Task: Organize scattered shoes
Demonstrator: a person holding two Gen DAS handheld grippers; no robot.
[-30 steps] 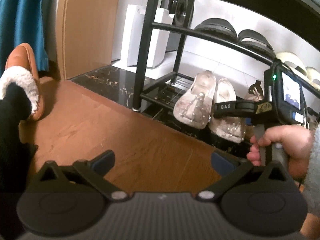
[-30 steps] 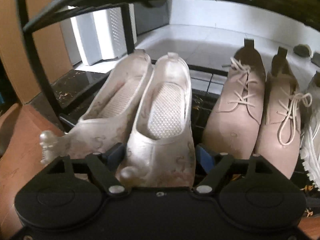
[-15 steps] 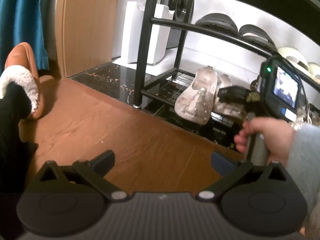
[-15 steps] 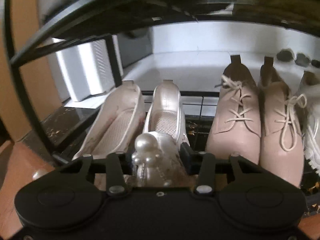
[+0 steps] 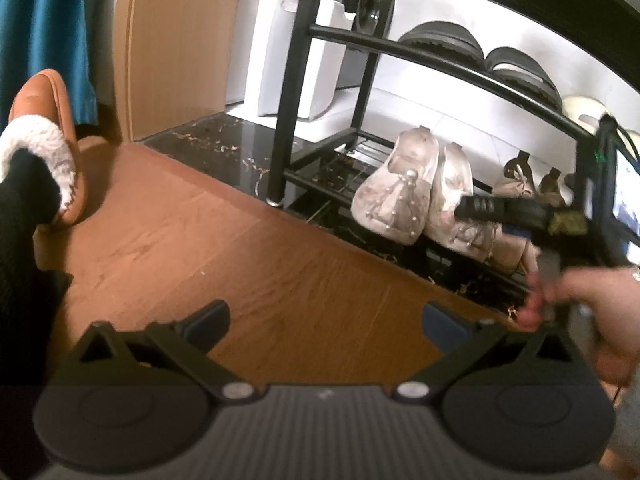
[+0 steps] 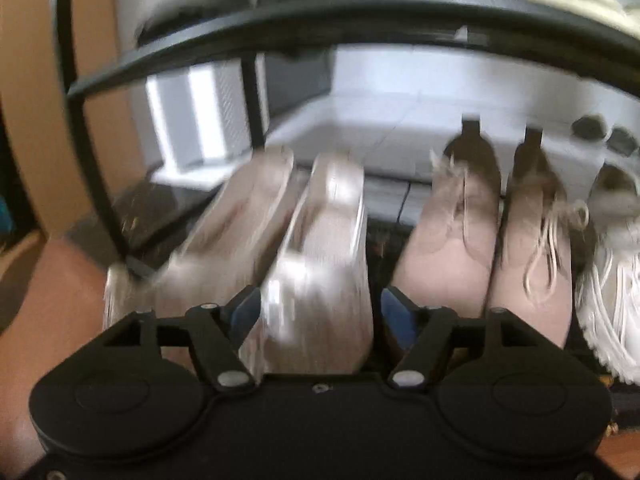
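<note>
Shoes: a pale silvery pair sits on the bottom shelf of a black metal shoe rack point(image 5: 288, 92), toes toward the wooden floor point(image 5: 224, 256).

Nearest, left wrist view: left gripper point(image 5: 326, 322) hovers over bare floor, jaws wide apart, nothing between them. A tan slipper point(image 5: 52, 120) with a white fleece cuff sits at the left edge, a black-clad leg in it.

Right wrist view, blurred by motion: right gripper point(image 6: 316, 316) straddles the toe of the right silvery shoe point(image 6: 324, 248); jaws are opening. Blue pads stand just beside the shoe's flanks, a dark gap showing on the right side; contact on the left cannot be told through the blur. A hand point(image 5: 592, 300) holds this gripper's handle.

Next back: left silvery shoe point(image 6: 240, 220) lies just beside its mate, beaded ornament on the toe. To the right on the same shelf, two beige lace-up shoes point(image 6: 452, 240), then a white sneaker point(image 6: 612, 292) at the frame edge.

Farther, upper shelf: dark sandals point(image 5: 440, 42) soles outward. Behind the rack, a white appliance point(image 5: 276, 56) against the wall and a teal curtain point(image 5: 44, 32) far left.
</note>
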